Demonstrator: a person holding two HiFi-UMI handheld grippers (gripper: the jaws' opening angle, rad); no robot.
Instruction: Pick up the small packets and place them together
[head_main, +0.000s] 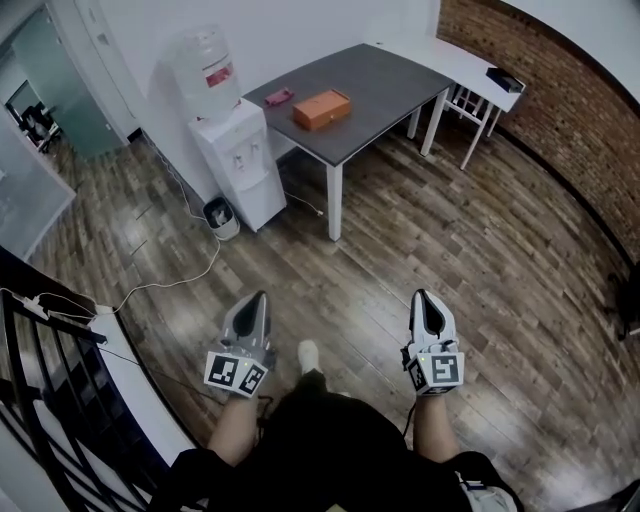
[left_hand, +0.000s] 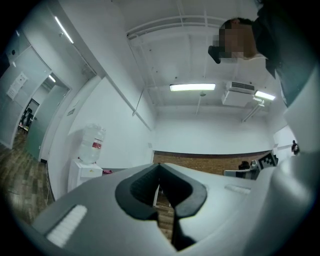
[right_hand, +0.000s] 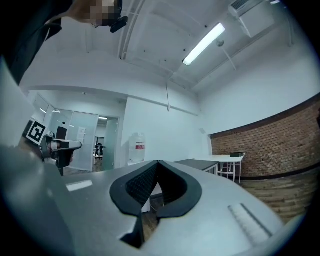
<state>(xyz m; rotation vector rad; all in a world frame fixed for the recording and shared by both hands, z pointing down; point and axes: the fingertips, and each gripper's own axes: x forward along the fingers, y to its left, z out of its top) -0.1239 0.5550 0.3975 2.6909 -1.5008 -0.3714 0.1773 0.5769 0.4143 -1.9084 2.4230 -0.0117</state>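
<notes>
Risk, shut jaws: both my claws are closed with nothing in them. If they reach the table like this, I judge they would shove the packet rather than take it.
Risk, table edge: the pink packet (head_main: 279, 97) lies near the corner of the grey table (head_main: 385, 75) next to the water dispenser (head_main: 241, 160). A clumsy nudge could send it over the edge.
Risk, floor: a cable (head_main: 170, 283) trails across the boards to my left and could snag a foot.
Left claw (head_main: 262, 297): tips pressed together, empty.
Right claw (head_main: 421, 296): tips pressed together, empty.
Packet, from the claws: well apart, ahead across open floor and nearer my left claw's line, just beside the orange box (head_main: 321, 108).
</notes>
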